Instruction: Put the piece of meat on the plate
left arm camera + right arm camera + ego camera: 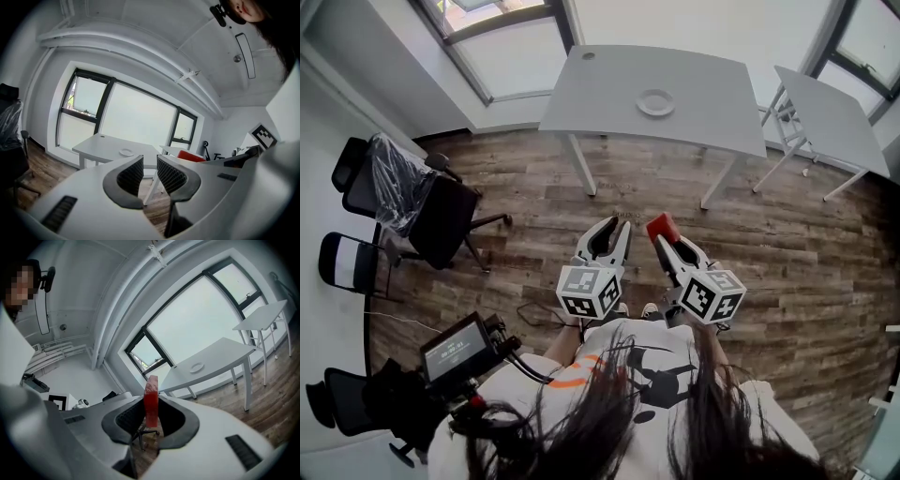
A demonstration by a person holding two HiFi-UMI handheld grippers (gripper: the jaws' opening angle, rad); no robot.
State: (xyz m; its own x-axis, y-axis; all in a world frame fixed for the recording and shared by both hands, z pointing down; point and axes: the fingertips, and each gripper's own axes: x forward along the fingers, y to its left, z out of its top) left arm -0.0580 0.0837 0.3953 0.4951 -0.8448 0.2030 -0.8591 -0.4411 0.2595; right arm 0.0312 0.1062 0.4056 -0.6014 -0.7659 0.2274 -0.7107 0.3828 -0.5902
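Note:
A red piece of meat stands on edge between the pads of my right gripper, which is shut on it. In the head view the meat pokes out of the right gripper over the wooden floor. My left gripper is held beside it; its jaws stand a narrow gap apart with nothing between them. The white plate lies on the white table well ahead of both grippers, small and far in both gripper views.
A second white table stands to the right of the first. Black office chairs are along the left wall. A device with a screen hangs at my left side. Large windows run behind the tables.

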